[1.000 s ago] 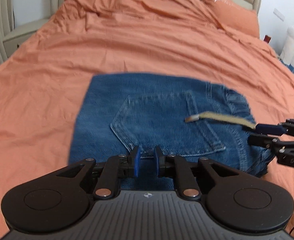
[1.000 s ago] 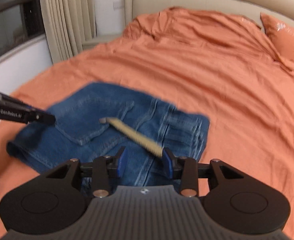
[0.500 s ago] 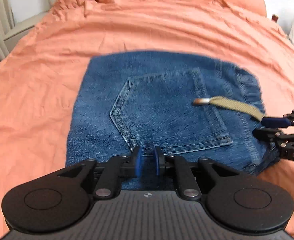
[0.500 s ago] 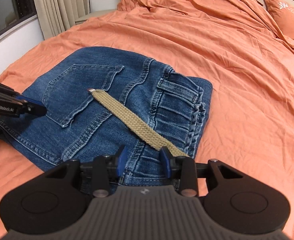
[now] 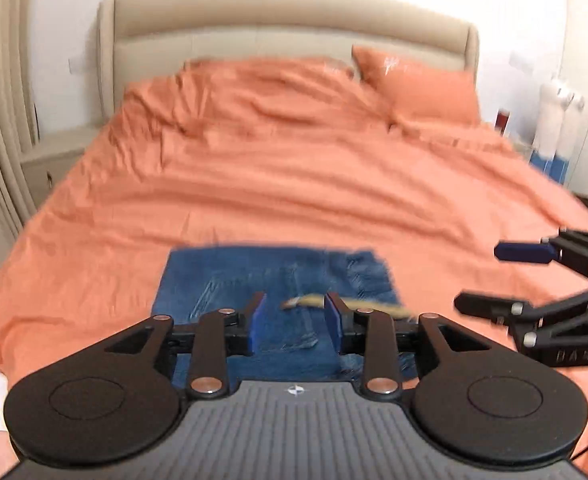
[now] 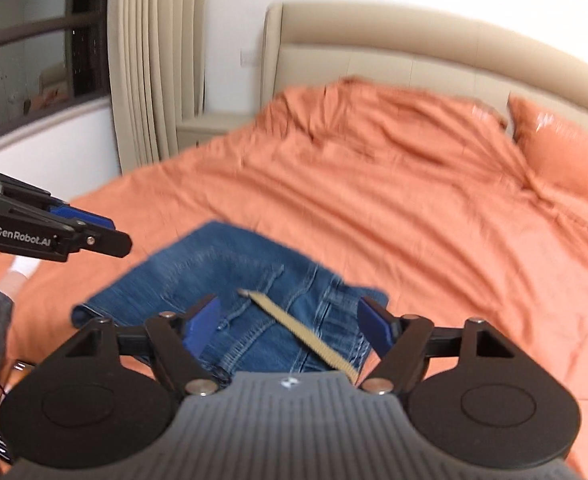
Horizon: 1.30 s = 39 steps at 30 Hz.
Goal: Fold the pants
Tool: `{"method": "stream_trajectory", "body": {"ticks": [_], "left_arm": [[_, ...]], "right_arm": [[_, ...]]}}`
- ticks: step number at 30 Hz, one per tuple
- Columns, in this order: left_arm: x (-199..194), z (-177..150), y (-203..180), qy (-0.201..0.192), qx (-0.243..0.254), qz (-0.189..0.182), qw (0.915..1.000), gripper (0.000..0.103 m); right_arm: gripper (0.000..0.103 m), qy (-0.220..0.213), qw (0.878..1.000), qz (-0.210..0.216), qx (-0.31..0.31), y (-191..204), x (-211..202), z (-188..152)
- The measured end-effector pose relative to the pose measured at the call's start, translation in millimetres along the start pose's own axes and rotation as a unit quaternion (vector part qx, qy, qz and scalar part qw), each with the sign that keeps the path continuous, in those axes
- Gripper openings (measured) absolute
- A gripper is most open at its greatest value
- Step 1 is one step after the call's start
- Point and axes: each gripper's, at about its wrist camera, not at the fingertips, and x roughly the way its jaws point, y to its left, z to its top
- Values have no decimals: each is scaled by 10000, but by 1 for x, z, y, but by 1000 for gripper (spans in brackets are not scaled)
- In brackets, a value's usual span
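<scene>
The blue jeans (image 5: 261,280) lie folded into a compact rectangle on the orange bed (image 5: 294,184), back pocket up, with a tan belt strap (image 5: 350,302) across the top. They also show in the right wrist view (image 6: 229,272), with the strap (image 6: 294,328) running toward the camera. My left gripper (image 5: 294,320) is open and empty, raised above the near edge of the jeans. My right gripper (image 6: 289,316) is open wide and empty above the waistband side; it shows at the right in the left wrist view (image 5: 490,276).
A beige headboard (image 5: 285,36) and an orange pillow (image 5: 418,88) are at the far end. Curtains (image 6: 153,80) and a window (image 6: 33,52) are on the left. A nightstand (image 5: 57,160) stands by the bed. White plush toys (image 5: 558,120) stand on the right.
Both grippers have opened and lifted up and back from the jeans. The views tilted up toward the headboard. The folded jeans stay on the bed.
</scene>
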Motion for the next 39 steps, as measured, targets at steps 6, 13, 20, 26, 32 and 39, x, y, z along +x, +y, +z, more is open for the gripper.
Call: {"method": "stream_trajectory", "body": {"ticks": [6, 13, 20, 26, 32, 39], "left_arm": [[-51, -5, -29, -572, -66, 264, 9980, 46], [-88, -34, -53, -992, -51, 830, 9916, 81], [-71, -74, -59, -912, -152, 1231, 9881, 91], [-41, -100, -58, -394, -314, 1396, 9889, 91], [-22, -110, -65, -73, -398, 1552, 9871, 91], [-15, -114, -70, 44, -353, 1426, 9891, 91]], "right_arm": [[81, -537, 9983, -214, 34, 16, -69, -4], [82, -1189, 9903, -675, 235, 41, -121, -35], [82, -953, 9909, -830, 467, 67, -117, -71], [82, -515, 9918, -984, 637, 72, -85, -94], [82, -247, 9911, -1115, 679, 72, -68, -102], [82, -341, 9890, -1215, 776, 66, -64, -107]]}}
